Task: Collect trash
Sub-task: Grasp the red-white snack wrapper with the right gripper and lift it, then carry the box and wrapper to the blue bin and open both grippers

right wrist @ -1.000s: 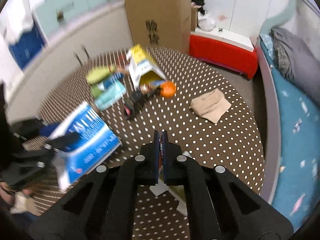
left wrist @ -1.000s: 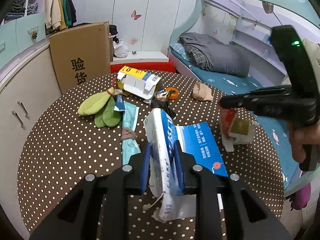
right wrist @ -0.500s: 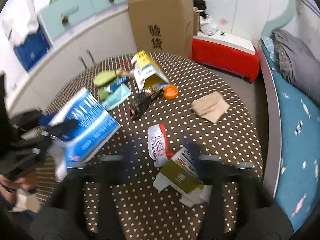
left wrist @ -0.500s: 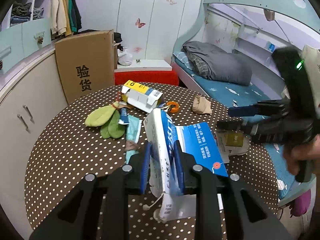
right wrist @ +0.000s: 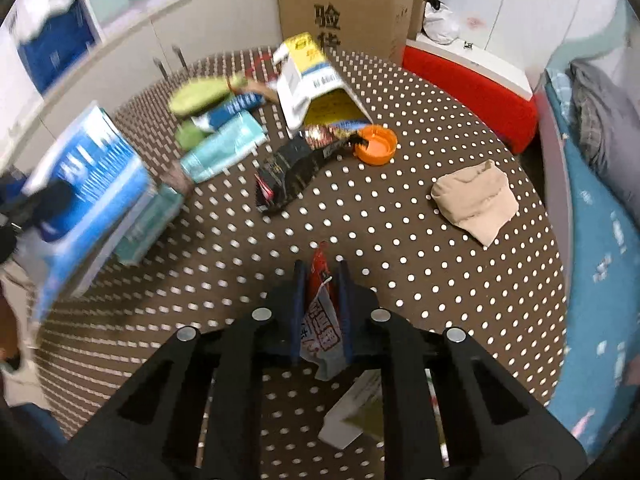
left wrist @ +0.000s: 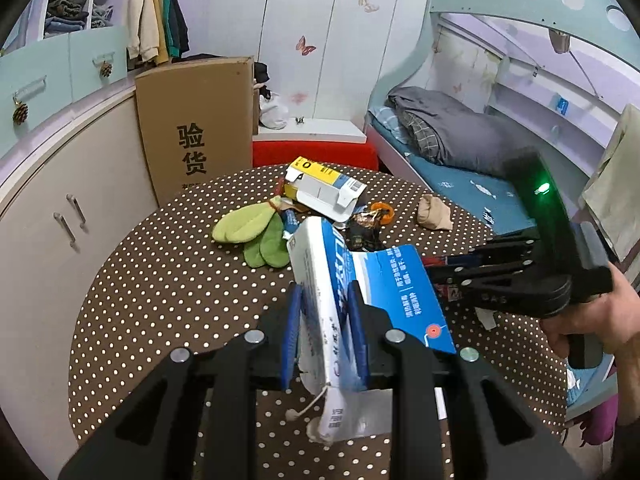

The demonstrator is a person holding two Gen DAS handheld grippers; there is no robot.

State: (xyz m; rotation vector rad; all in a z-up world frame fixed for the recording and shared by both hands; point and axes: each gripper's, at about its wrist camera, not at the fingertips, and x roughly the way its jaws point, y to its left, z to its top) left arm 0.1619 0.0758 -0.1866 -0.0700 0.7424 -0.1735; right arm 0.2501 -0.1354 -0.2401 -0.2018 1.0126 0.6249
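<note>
My left gripper (left wrist: 325, 300) is shut on a blue and white paper bag (left wrist: 344, 276) and holds it open above the round dotted table (left wrist: 160, 300). The bag also shows blurred at the left of the right wrist view (right wrist: 92, 196). My right gripper (right wrist: 322, 276) is shut on a red and white snack wrapper (right wrist: 320, 320), held above the table. The right gripper also shows at the right of the left wrist view (left wrist: 430, 270), its tips just behind the bag. A white and olive carton (right wrist: 356, 412) lies on the table under the right gripper.
On the table lie a yellow and white carton (right wrist: 308, 80), an orange lid (right wrist: 376, 144), a dark wrapper (right wrist: 292, 172), teal masks (right wrist: 224, 148), green cloths (left wrist: 252, 232) and a beige cloth (right wrist: 476, 200). A cardboard box (left wrist: 196, 124), cabinets and a bed (left wrist: 460, 152) surround the table.
My right gripper opened half a second ago and has now shut on the red and white wrapper and lifted it. It has moved close to the bag. My left gripper keeps holding the bag.
</note>
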